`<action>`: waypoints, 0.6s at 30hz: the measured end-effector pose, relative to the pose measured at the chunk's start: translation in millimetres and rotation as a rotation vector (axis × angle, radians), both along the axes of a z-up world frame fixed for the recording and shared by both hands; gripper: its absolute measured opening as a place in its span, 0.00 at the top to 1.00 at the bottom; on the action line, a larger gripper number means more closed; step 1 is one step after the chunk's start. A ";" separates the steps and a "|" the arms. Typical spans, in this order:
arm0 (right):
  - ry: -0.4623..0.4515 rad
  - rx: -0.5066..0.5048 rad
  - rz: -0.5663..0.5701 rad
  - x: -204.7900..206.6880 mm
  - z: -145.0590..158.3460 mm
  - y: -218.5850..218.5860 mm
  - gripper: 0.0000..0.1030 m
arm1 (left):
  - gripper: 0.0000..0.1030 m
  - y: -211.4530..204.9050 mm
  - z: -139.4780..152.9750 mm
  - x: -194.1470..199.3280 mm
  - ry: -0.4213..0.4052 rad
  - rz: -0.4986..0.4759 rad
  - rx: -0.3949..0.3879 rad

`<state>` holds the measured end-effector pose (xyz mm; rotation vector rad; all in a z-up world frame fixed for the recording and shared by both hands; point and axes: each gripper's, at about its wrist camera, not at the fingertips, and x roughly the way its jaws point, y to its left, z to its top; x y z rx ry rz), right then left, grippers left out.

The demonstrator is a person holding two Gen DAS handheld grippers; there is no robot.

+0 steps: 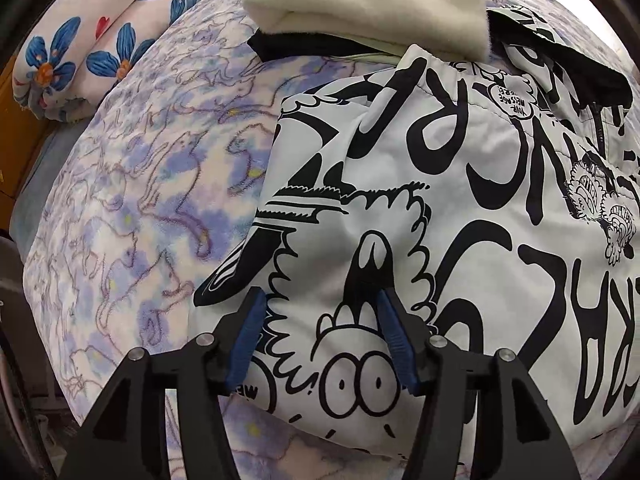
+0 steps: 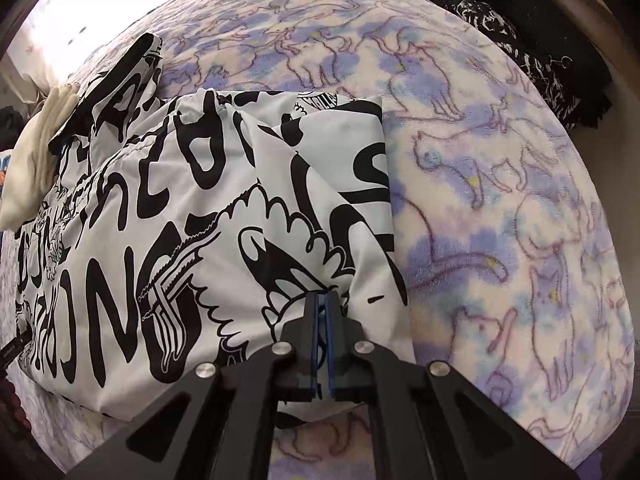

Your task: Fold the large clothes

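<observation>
A white jacket with black cartoon graffiti print (image 1: pixel 440 184) lies partly folded on a bed with a purple cat-print blanket (image 1: pixel 132 208). My left gripper (image 1: pixel 320 300) is open, its blue-padded jaws spread just above the jacket's near edge, holding nothing. In the right wrist view the same jacket (image 2: pixel 192 200) lies to the left on the blanket (image 2: pixel 500 200). My right gripper (image 2: pixel 323 298) is shut on a fold of the jacket's near right corner.
A folded cream fleece (image 1: pixel 368 0) lies on a dark garment at the bed's far side. A rolled floral quilt (image 1: pixel 92 40) sits at the far left. Dark patterned clothes (image 2: pixel 540 60) hang at the bed's right edge.
</observation>
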<state>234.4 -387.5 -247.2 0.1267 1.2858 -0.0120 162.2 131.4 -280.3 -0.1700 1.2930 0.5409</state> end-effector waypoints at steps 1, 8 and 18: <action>0.005 -0.005 0.005 0.0 0.3 1.8 0.97 | 0.44 -0.5 0.9 -0.3 0.002 0.004 -0.007; 0.034 -0.001 0.006 -1.9 4.1 5.2 0.97 | 0.44 -2.9 8.3 -5.4 0.008 0.007 -0.032; 0.073 0.037 -0.013 -4.0 7.9 14.0 0.96 | 0.44 -14.3 26.5 -4.1 -0.001 -0.036 -0.042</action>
